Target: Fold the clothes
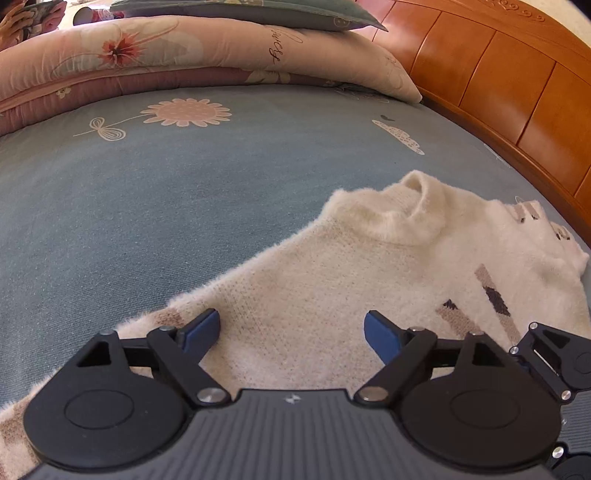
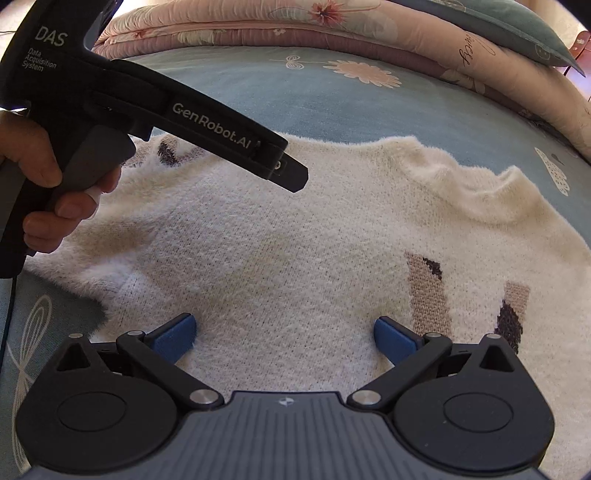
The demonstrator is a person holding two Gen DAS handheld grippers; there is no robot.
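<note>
A cream fuzzy sweater (image 1: 332,295) with a high collar (image 1: 410,218) lies spread on the bed, with beige and dark brown patches (image 2: 428,291) knitted into it. My left gripper (image 1: 291,332) hovers open over the sweater's left part, nothing between its blue pads (image 1: 201,330). My right gripper (image 2: 284,338) is open as well, low over the middle of the sweater (image 2: 295,240), with nothing between its fingers. In the right wrist view a hand (image 2: 48,192) holds the left gripper's black body (image 2: 207,122) above the sweater's left side. The right gripper's linkage (image 1: 554,354) shows at the lower right of the left wrist view.
The bed has a blue-grey sheet (image 1: 147,184) printed with flowers. A folded pink floral quilt (image 1: 184,48) and a grey-green pillow (image 1: 258,11) lie along the far side. An orange wooden bed frame (image 1: 517,92) bounds the bed at the right.
</note>
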